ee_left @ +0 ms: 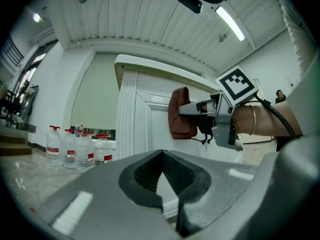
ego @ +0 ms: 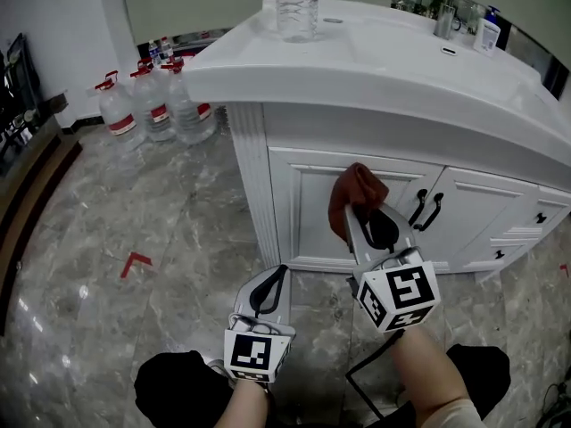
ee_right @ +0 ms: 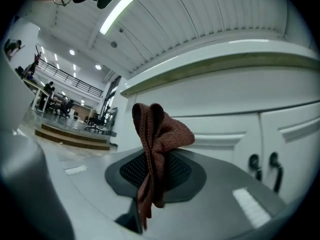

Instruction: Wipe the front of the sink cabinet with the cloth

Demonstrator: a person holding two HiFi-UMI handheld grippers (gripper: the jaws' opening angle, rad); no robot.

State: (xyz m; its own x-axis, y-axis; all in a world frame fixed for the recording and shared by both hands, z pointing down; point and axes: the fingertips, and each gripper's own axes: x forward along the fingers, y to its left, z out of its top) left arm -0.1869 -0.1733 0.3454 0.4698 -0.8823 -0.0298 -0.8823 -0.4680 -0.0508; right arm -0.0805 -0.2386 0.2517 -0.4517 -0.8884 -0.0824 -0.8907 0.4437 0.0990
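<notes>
Grey marble floor (ego: 134, 212) runs up to the white sink cabinet (ego: 303, 203), whose broad countertop (ego: 375, 69) overhangs the doors. Several large water jugs (ego: 152, 105) stand on the floor off the cabinet's left corner, and one clear bottle (ego: 296, 7) stands on the countertop.

The right gripper (ego: 361, 214) is raised toward the left door, its jaws clamped on the reddish-brown cloth (ego: 355, 194). The cloth bunches up beyond the jaw tips and a strip of it hangs down between the pads. It sits in front of the door panel, just left of the two dark handles (ego: 426, 210). Whether it touches the panel cannot be told.

The left gripper (ego: 278, 273) hangs lower, near the cabinet's base, with its jaws closed together on nothing, well below the cloth.
</notes>
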